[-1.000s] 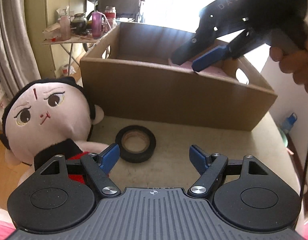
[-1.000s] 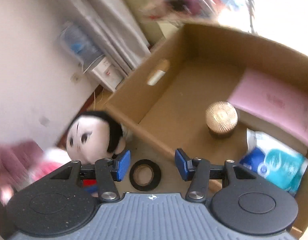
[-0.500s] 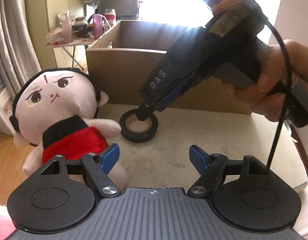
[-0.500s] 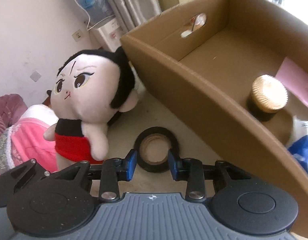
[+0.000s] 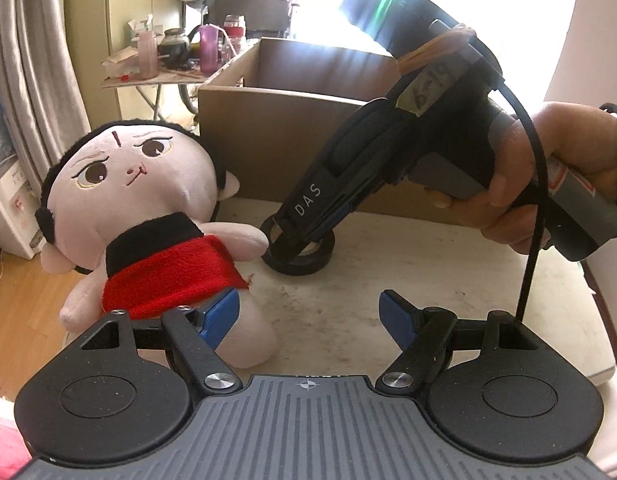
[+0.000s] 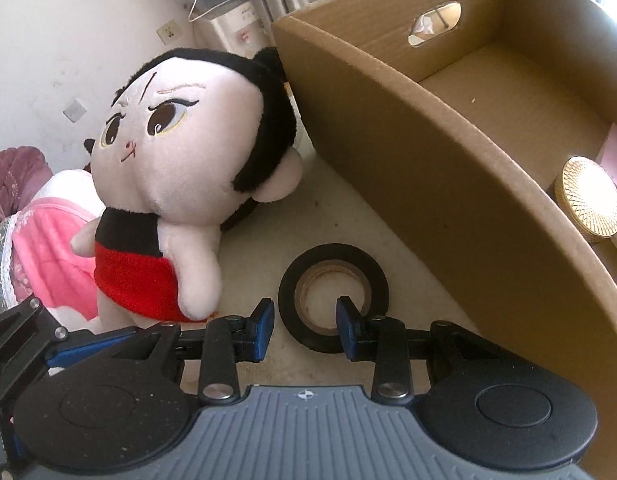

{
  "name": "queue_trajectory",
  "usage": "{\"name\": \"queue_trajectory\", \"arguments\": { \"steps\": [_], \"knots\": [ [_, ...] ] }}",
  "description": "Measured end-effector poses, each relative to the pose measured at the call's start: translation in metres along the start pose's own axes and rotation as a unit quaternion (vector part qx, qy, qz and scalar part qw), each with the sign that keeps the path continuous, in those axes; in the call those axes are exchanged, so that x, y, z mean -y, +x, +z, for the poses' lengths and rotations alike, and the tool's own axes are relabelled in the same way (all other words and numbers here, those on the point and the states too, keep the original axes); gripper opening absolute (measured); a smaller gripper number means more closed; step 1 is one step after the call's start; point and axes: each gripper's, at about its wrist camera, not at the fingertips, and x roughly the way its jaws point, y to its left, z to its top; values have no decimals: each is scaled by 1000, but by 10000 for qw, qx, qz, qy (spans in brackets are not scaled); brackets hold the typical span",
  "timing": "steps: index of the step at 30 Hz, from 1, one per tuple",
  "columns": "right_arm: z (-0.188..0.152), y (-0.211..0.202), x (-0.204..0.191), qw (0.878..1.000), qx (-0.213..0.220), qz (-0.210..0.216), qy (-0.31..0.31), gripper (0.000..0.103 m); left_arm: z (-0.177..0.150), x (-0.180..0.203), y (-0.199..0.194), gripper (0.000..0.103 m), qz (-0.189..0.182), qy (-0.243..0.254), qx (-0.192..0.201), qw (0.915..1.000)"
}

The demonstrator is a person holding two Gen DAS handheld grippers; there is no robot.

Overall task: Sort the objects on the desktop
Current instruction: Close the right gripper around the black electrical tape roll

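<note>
A black roll of tape [image 6: 333,297] lies flat on the table in front of the cardboard box [image 6: 448,184]. My right gripper [image 6: 304,322] is down at the roll, one finger inside its hole and one outside its left wall, jaws still a little apart. In the left wrist view the right gripper [image 5: 304,236] covers part of the roll [image 5: 304,258]. My left gripper [image 5: 310,316] is open and empty, above the table beside a plush doll [image 5: 148,200] in a red dress. The doll [image 6: 180,168] sits left of the roll.
The box holds a gold-lidded jar [image 6: 590,202] and a pink sheet [image 6: 614,152]. A cluttered side table [image 5: 164,64] stands behind the box. Pink bedding [image 6: 48,232] lies at the left. The table edge [image 5: 596,320] runs along the right.
My right gripper has come down from over the box to the tape roll and narrowed its jaws around the roll's wall. The left gripper has drawn back a little.
</note>
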Motion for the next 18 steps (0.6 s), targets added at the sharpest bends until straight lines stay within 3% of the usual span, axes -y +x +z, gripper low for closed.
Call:
{"name": "queue_trajectory", "arguments": {
  "steps": [18],
  "knots": [
    [-40,-21,0,9990,-276,152,312,37,-2,5,1,77,7,89,-11,10000]
  ]
}}
